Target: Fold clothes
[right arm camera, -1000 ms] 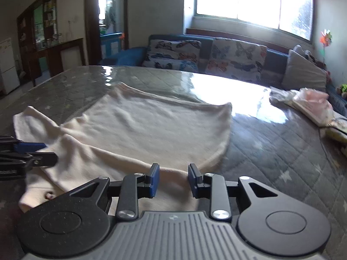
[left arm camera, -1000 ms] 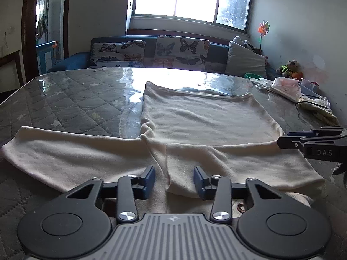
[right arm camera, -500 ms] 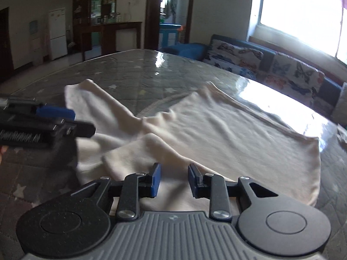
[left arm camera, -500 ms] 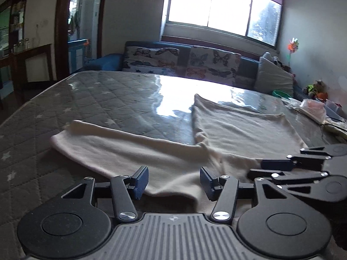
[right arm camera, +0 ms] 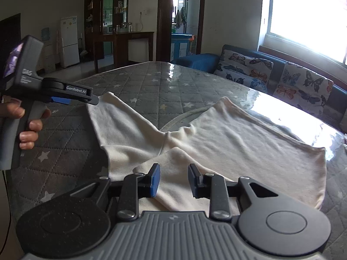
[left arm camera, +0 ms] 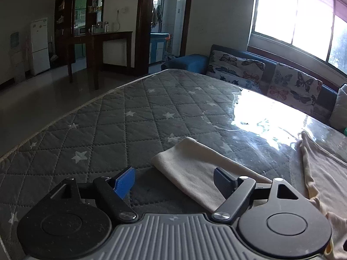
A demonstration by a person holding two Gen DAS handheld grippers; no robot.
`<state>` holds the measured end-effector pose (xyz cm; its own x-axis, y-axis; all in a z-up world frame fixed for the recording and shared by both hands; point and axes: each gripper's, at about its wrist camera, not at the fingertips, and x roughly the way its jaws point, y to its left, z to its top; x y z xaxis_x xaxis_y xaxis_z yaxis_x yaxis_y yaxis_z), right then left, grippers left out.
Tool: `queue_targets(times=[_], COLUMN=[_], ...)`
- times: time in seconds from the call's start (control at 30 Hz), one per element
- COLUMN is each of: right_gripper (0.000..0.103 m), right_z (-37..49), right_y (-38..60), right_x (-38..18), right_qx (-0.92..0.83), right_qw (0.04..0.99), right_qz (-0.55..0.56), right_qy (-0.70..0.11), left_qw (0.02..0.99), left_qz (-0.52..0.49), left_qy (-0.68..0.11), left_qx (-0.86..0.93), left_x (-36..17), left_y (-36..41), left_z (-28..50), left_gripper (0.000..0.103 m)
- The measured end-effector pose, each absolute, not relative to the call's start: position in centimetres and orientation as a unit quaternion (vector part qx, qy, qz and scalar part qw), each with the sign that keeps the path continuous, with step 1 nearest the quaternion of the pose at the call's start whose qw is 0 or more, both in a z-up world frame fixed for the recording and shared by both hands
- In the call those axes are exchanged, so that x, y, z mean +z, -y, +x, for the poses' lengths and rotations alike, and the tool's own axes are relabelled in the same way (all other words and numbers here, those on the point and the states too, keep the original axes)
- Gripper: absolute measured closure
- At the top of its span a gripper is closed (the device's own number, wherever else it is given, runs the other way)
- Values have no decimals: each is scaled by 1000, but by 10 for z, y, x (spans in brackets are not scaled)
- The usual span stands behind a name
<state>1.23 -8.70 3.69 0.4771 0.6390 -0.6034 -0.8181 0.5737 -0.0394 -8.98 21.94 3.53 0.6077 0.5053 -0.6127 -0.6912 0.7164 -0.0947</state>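
Observation:
A cream long-sleeved garment (right arm camera: 249,143) lies flat on the grey quilted table (right arm camera: 151,80). Its left sleeve (left arm camera: 195,166) stretches out to the left, and the other sleeve (right arm camera: 173,169) is folded across the body. My left gripper (left arm camera: 173,179) is open wide and empty, low over the cuff end of the left sleeve; it also shows in the right wrist view (right arm camera: 95,101) at that cuff. My right gripper (right arm camera: 173,179) is open and empty, just above the folded sleeve's end.
A sofa with butterfly cushions (right arm camera: 282,75) runs behind the table under a bright window. The table's left edge (left arm camera: 54,121) drops to open floor, with a dark wooden table (left arm camera: 102,43) and a fridge (left arm camera: 39,45) beyond.
Both grippers have swung left. My left gripper has moved from the garment's middle out to the left sleeve's cuff and opened wider. My right gripper has moved over the folded sleeve.

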Motion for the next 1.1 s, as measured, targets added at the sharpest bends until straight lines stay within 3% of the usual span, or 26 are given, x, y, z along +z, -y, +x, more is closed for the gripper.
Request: queue_targets(times=[0.33, 0.67, 1.1], right_gripper=[72, 71, 71], right_z=[10, 10, 28], right_y=[112, 138, 167], right_x=[49, 44, 46], right_qx=[418, 389, 370], right_qw=[856, 869, 875], right_qz=[-146, -120, -32], right_qy=[-266, -281, -311], left_qw=[866, 869, 938], left_qz=[-185, -192, -236], left_qy=[-301, -277, -197], left_qx=[353, 362, 161], left_x=[24, 22, 73], left_y=[-237, -239, -164], left_z=[-69, -69, -91], left_gripper=[30, 89, 93])
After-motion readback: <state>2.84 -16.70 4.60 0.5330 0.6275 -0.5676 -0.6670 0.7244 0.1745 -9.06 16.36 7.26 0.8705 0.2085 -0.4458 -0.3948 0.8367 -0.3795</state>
